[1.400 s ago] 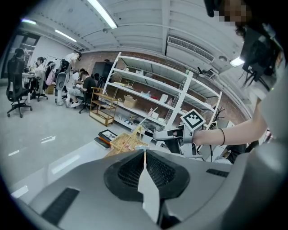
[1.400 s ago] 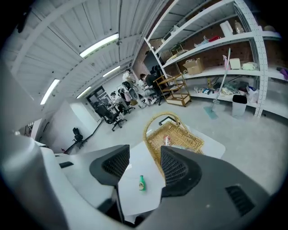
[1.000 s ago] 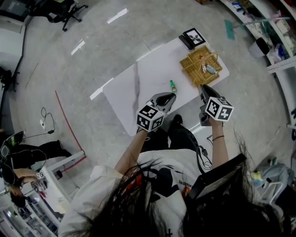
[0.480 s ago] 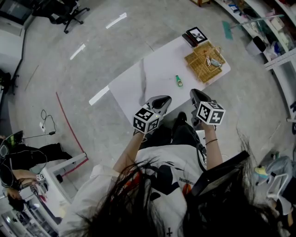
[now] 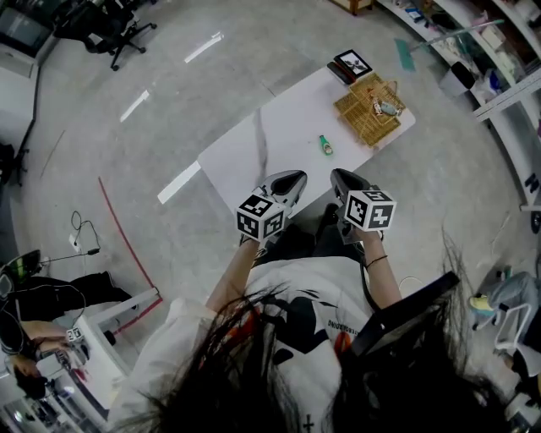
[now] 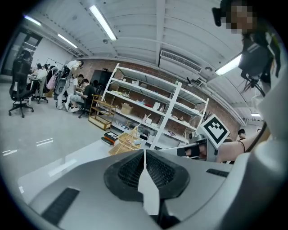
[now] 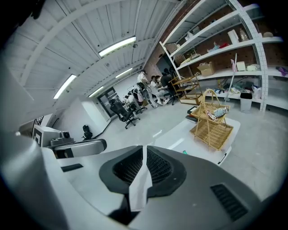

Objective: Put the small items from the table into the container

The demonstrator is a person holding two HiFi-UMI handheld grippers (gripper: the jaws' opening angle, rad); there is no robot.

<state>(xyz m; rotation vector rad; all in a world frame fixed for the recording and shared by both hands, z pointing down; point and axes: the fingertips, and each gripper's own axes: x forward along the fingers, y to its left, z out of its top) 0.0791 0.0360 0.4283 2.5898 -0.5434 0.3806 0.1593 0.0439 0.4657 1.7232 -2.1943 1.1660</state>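
Observation:
A woven basket (image 5: 368,112) stands at the far right end of the white table (image 5: 279,135) and holds a few small items. A small green item (image 5: 325,145) lies on the table left of the basket, and shows as a green speck (image 7: 184,152) in the right gripper view. Both grippers hang side by side off the table's near edge, apart from every item. My left gripper (image 5: 290,178) is shut and empty. My right gripper (image 5: 337,175) is closing, its jaws nearly together with nothing between them. The basket (image 7: 211,128) lies ahead of it.
A black framed picture (image 5: 351,65) lies at the table's far corner behind the basket. Metal shelving (image 5: 499,59) runs along the right side. Office chairs (image 5: 114,21) and seated people are far off across the grey floor. A red line (image 5: 118,220) marks the floor at the left.
Both grippers have drawn back from the table toward the person. The right one came away from beside the basket and moved left, close to the left gripper.

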